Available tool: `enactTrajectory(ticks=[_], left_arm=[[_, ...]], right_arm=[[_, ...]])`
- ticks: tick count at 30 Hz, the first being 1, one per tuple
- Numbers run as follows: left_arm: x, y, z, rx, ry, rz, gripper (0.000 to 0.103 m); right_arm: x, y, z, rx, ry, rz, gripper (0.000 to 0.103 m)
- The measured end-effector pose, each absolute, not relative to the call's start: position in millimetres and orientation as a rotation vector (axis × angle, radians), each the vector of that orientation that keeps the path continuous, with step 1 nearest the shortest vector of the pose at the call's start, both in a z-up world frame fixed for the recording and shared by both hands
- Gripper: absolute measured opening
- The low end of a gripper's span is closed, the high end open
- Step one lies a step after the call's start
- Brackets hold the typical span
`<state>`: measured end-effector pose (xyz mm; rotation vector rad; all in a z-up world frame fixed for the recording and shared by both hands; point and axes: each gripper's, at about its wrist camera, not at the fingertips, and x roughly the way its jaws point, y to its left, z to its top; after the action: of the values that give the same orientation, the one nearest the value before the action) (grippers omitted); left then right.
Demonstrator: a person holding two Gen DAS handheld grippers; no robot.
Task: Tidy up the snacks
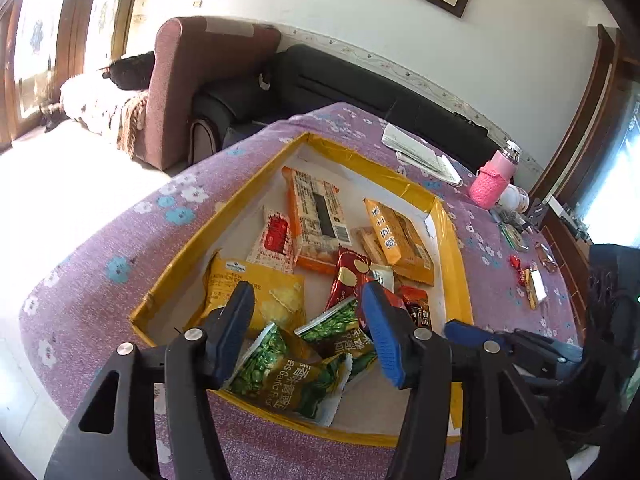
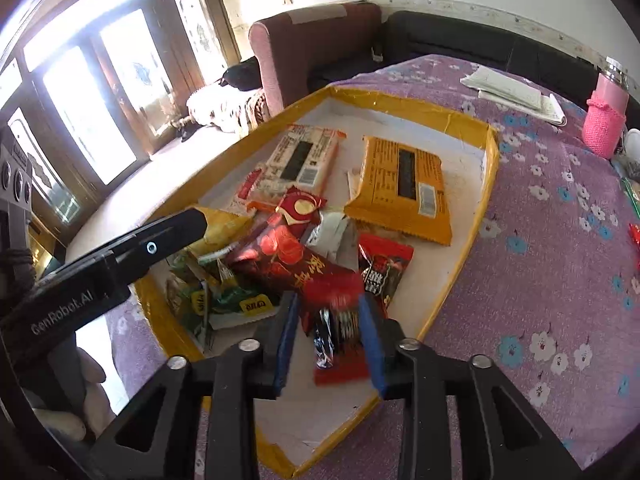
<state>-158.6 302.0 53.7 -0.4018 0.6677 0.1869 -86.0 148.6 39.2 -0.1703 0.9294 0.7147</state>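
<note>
A shallow yellow-rimmed box (image 1: 456,248) on a purple flowered table holds several snack packets: orange cracker packs (image 1: 316,220), a yellow cracker bag (image 1: 256,292), green pea packets (image 1: 288,376) and red packets (image 1: 346,280). My left gripper (image 1: 306,300) is open and empty above the green packets. In the right wrist view the box rim (image 2: 486,176) shows too. My right gripper (image 2: 328,300) is closed on a small red packet (image 2: 340,344) held over the box's near end, beside a dark red packet (image 2: 288,256). The left gripper's arm (image 2: 120,256) crosses at left.
On the table right of the box lie loose red candies (image 1: 520,272) and a small packet (image 1: 534,286). A pink bottle (image 1: 494,176) and papers (image 1: 424,156) stand at the far side. Sofas sit beyond the table's far edge.
</note>
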Motion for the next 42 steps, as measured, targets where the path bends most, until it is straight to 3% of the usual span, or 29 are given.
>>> enactTrajectory(ticks=[2, 6, 10, 16, 23, 27, 32, 36, 42], left_arm=[[-161.6, 296.0, 59.9, -0.366, 0.65, 0.21, 0.061], [-167.6, 275.0, 75.8, -0.226, 0.607, 0.352, 0.076], [-179.0, 249.3, 90.4, -0.084, 0.541, 0.461, 0.083], [-196.1, 225.0, 112.0, -0.043, 0.474, 0.439, 0.084], [-226.3, 189.4, 144.1, 0.038, 0.338, 0.47, 0.088], [-243.9, 159.1, 156.1, 0.131, 0.224, 0.511, 0.103], [-261.4, 123.8, 156.7, 0.206, 0.119, 0.598, 0.103], [-264.0, 104.4, 147.4, 0.238, 0.138, 0.568, 0.103], [-250.9, 112.3, 132.2, 0.092, 0.332, 0.423, 0.103]], right_arm=[[-88.1, 138.7, 49.3, -0.121, 0.901, 0.719, 0.051], [-96.2, 115.2, 66.1, -0.04, 0.843, 0.703, 0.057], [-107.6, 90.6, 73.7, 0.008, 0.79, 0.665, 0.06], [-133.4, 54.2, 85.7, 0.013, 0.704, 0.626, 0.061], [-158.0, 9.0, 113.0, -0.038, 0.574, 0.541, 0.07], [-163.3, -8.3, 108.9, -0.098, 0.571, 0.49, 0.07], [-172.7, -28.0, 102.2, -0.015, 0.595, 0.483, 0.072], [-185.0, -31.1, 94.8, 0.034, 0.61, 0.482, 0.072], [-202.6, -21.5, 85.4, -0.044, 0.605, 0.443, 0.073]])
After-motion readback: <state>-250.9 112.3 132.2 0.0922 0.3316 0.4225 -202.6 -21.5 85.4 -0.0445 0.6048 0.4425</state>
